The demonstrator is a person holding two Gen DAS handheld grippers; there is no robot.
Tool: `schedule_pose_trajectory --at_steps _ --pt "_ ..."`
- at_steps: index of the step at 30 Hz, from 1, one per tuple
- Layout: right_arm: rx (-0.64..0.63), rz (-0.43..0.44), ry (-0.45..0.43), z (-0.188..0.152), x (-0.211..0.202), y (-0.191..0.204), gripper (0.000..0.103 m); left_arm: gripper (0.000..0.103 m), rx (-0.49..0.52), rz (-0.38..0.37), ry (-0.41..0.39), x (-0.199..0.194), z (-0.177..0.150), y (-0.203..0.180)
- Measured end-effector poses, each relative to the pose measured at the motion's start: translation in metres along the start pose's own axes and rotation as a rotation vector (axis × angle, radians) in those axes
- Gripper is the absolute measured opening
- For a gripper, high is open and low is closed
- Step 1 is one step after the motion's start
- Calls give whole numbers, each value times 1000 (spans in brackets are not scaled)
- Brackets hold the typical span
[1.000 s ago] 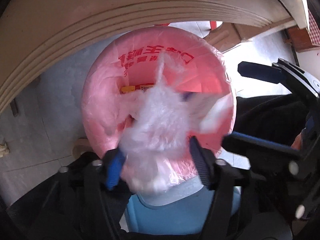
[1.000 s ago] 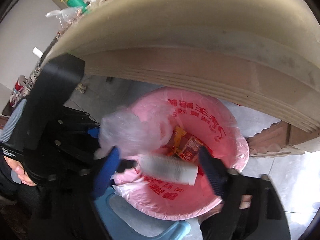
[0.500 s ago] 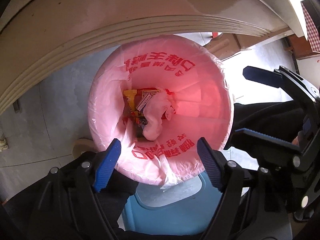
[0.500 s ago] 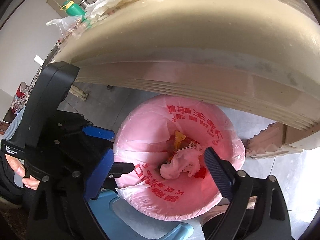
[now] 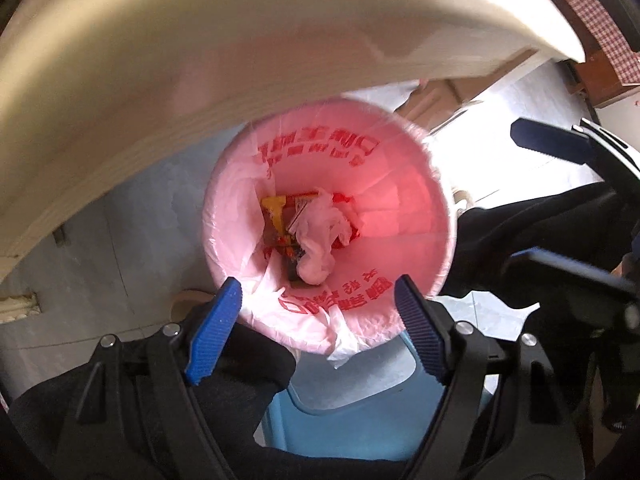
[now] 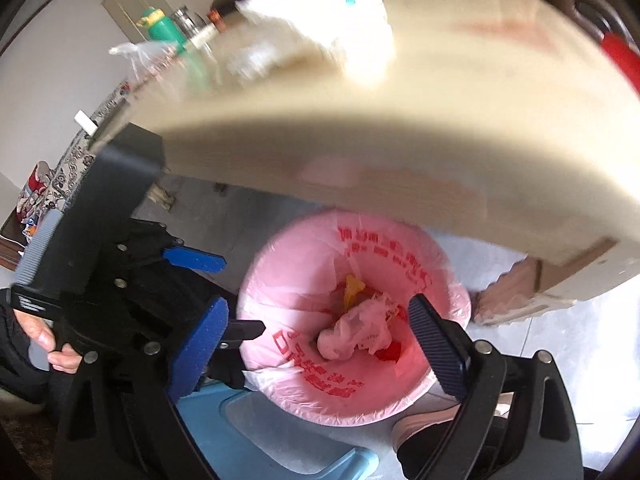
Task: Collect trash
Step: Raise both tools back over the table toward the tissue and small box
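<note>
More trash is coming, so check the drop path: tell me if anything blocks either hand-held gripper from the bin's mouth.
Nothing visible blocks it. The bin is open below the left hand-held gripper and right hand-held gripper; the table edge overhangs only its far rim.

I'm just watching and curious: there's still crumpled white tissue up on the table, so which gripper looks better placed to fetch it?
Probably the right gripper: its camera shows the white tissue on the table, and it's open. The left gripper, also open, sees only the pink bin.

The right hand-held gripper (image 6: 316,344), jaws apart and empty, hangs over the pink-lined bin (image 6: 448,280) holding crumpled plastic (image 6: 360,332), beneath the bench (image 6: 400,120).
</note>
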State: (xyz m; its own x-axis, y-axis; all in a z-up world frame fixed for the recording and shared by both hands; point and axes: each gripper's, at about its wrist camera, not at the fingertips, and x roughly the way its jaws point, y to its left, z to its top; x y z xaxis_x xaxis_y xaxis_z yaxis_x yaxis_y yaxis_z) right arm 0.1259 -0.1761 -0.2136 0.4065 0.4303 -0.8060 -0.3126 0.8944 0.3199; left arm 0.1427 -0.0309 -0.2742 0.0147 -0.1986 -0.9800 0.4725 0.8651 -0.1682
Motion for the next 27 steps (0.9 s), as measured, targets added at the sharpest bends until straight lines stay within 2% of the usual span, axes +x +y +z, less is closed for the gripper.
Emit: schedule_pose_trajectory --at_steps 5,8,13,16,18,21,27 --pt "-12 17 -124 14 -55 17 89 77 15 57 -78 -52 -8 -4" --pt "-22 30 -198 26 -89 24 96 77 27 99 -133 -97 -5 -5" --pt "-62 59 -292 54 -145 36 96 77 13 129 -202 -175 18 0" --pt "-92 57 -315 69 -167 43 96 78 7 156 -255 -216 37 4" --pt "-111 53 -332 81 -182 45 96 84 2 174 -287 -244 56 6" --pt "-138 48 -353 95 -196 47 96 85 7 206 -316 -269 79 7" --pt "-181 41 -394 119 -216 50 96 85 -18 202 -289 -281 124 4"
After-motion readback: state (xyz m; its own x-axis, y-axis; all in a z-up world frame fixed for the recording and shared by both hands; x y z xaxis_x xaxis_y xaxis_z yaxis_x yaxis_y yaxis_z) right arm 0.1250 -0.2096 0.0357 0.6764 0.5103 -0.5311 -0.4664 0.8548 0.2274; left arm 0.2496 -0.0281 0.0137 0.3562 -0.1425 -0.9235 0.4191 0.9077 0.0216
